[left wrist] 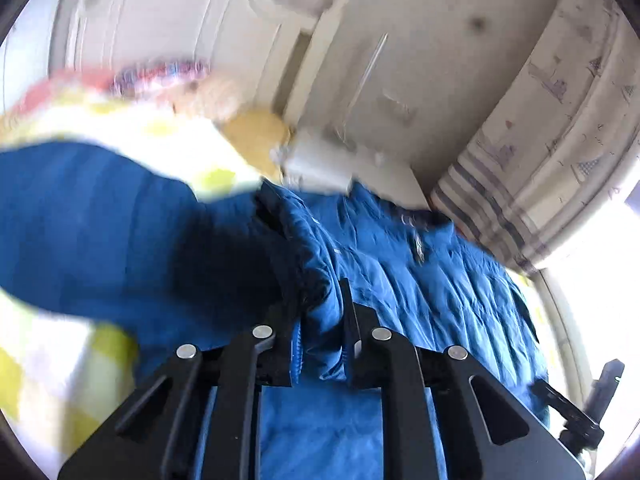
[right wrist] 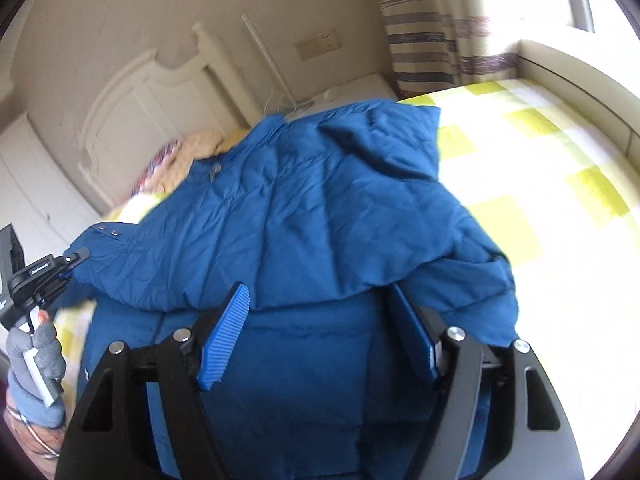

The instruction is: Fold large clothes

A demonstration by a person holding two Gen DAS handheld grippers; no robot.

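Note:
A large blue padded jacket [right wrist: 304,208] lies on a bed with a yellow and white checked sheet [right wrist: 540,184]. In the left wrist view my left gripper [left wrist: 320,320] is shut on a bunched fold of the blue jacket [left wrist: 420,280] and holds it up; that view is blurred. In the right wrist view my right gripper [right wrist: 316,304] is open, its blue ribbed pads [right wrist: 224,336] apart over the jacket's near part, gripping nothing. The left gripper also shows at the left edge of the right wrist view [right wrist: 60,268], at the jacket's edge, held by a grey-gloved hand [right wrist: 36,364].
A cream headboard [right wrist: 148,120] and wall stand behind the bed. A striped curtain [right wrist: 432,40] hangs by a bright window at the right. Pillows or bedding in peach and red [right wrist: 180,156] lie at the head of the bed. A white nightstand [right wrist: 352,88] is beside it.

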